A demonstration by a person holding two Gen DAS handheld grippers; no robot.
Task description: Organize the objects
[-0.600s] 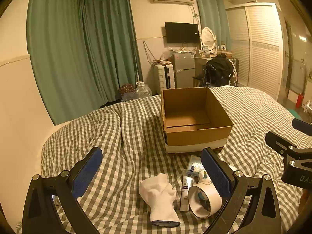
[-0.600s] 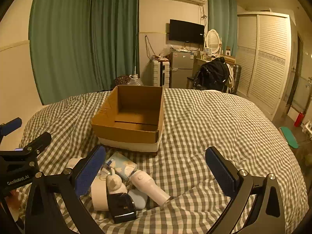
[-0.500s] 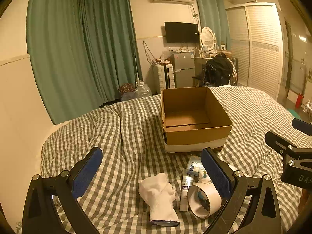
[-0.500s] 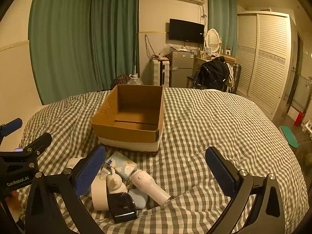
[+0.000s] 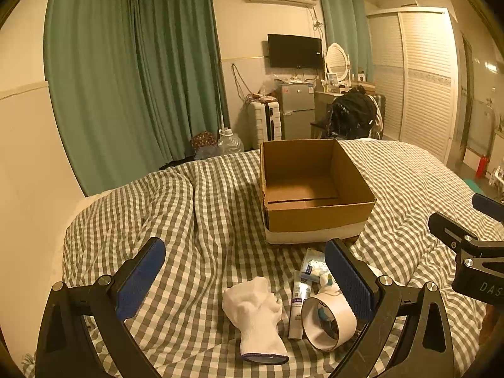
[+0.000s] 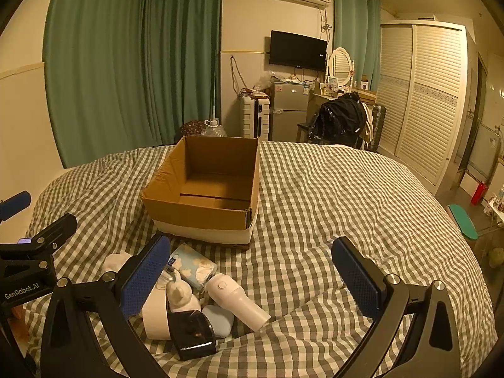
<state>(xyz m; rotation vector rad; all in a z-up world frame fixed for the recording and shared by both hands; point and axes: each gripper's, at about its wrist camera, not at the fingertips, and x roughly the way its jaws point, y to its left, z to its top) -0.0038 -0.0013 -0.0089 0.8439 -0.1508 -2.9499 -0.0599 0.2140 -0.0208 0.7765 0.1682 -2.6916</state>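
An open, empty cardboard box (image 5: pixel 315 189) (image 6: pixel 208 195) sits on the checked bedspread (image 5: pixel 204 214). In front of it lies a small pile: a white glove (image 5: pixel 255 312), a thin tube (image 5: pixel 297 302), a roll of tape (image 5: pixel 327 321), a tissue pack (image 6: pixel 195 264), a white cylindrical device (image 6: pixel 239 299), a pale blue case (image 6: pixel 220 319) and a black item (image 6: pixel 192 335). My left gripper (image 5: pixel 245 280) hovers open over the glove. My right gripper (image 6: pixel 255 280) hovers open over the device. Neither holds anything.
The bed's right half (image 6: pixel 362 208) is bare checked cover. Behind the bed stand green curtains (image 5: pixel 132 88), a white suitcase (image 5: pixel 264 123), a small fridge (image 5: pixel 296 110), a chair with a black jacket (image 5: pixel 352 116) and a louvred wardrobe (image 5: pixel 422 75).
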